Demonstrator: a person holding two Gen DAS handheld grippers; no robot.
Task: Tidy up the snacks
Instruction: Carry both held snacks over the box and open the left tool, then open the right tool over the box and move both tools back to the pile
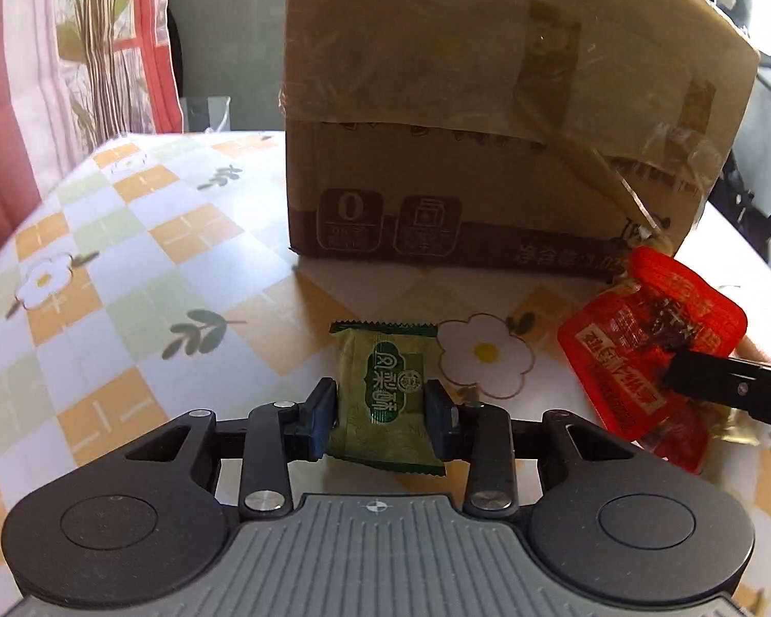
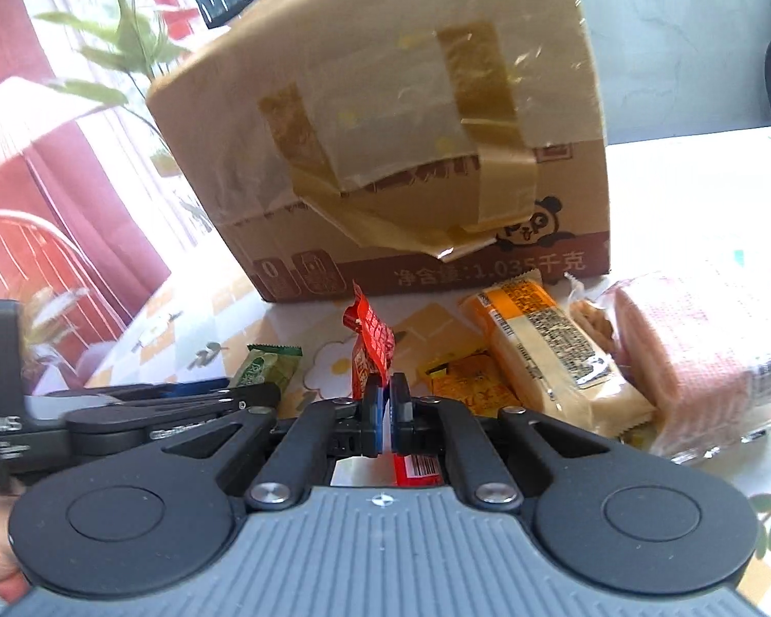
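My left gripper (image 1: pixel 383 401) is shut on a green snack packet (image 1: pixel 383 391), its blue pads pressing both sides just above the table. My right gripper (image 2: pixel 385 401) is shut on a red snack packet (image 2: pixel 372 344), which stands on edge between the pads; the same red packet (image 1: pixel 653 339) shows in the left wrist view with the right gripper's finger (image 1: pixel 730 385) on it. A taped cardboard box (image 1: pixel 488 103) stands right behind both packets; it also shows in the right wrist view (image 2: pixel 385 128). The green packet (image 2: pixel 267 367) shows left of the red one there.
Several more snacks lie to the right: an orange packet (image 2: pixel 467 380), a yellow-and-orange bar (image 2: pixel 545 349), and a pink wafer pack (image 2: pixel 694 360). The left gripper body (image 2: pixel 128 406) is close on the left. The checkered floral tablecloth (image 1: pixel 128 257) ends at the far-left edge.
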